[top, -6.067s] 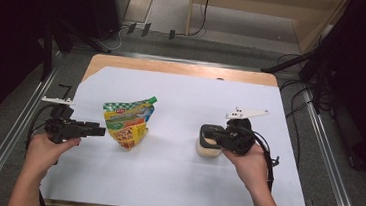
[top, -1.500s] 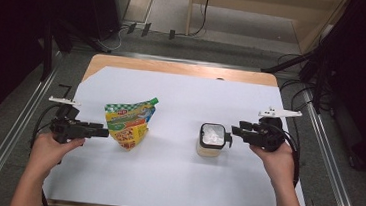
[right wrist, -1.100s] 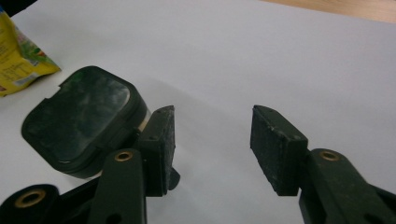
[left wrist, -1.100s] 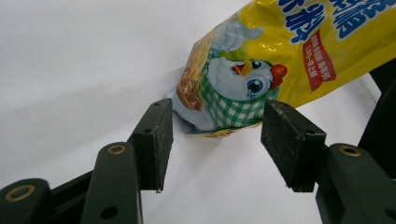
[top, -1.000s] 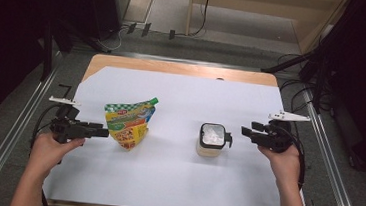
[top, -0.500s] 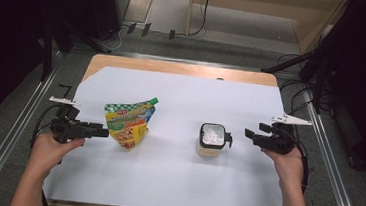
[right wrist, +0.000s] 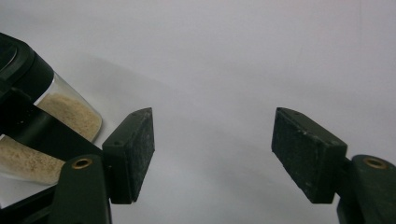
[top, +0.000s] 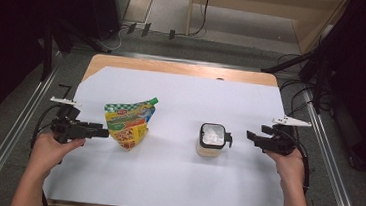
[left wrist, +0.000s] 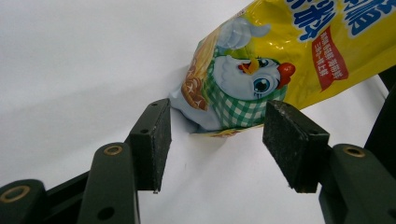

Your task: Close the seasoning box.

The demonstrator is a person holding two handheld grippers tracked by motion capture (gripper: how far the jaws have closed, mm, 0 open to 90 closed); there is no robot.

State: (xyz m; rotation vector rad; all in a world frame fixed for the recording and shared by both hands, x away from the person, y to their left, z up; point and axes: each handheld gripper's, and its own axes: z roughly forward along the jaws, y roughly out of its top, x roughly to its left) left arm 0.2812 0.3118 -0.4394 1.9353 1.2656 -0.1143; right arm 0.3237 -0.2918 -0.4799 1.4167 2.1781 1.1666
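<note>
We find the seasoning pouch (top: 128, 122) lying flat on the white-covered surface (top: 179, 183), well apart from the jar (top: 211, 140), which stands upright on the far side of the pouch from the left gripper (top: 99, 132). That gripper sits just beside the pouch's near edge; in the left gripper view its fingers (left wrist: 150, 140) stand apart, empty, with the pouch's corner (left wrist: 219, 105) just ahead of the gap between them. The right gripper (top: 251, 138) rests beyond the jar, near it but not touching, its fingers (right wrist: 133, 151) likewise apart and holding nothing.

Our judgement: the step in hand is taking hold of the pouch. To do it well, we advise advancing the left gripper low along the surface so the corner passes fully between the fingers before closing, and gripping the sealed edge, not the soft body, which may buckle and slip.

Obstructions: none lies between the pouch and either gripper. The jar holds pale powder under a black clip lid. Trailing cables hang off the surface edge behind both hands, clear of the pouch.
</note>
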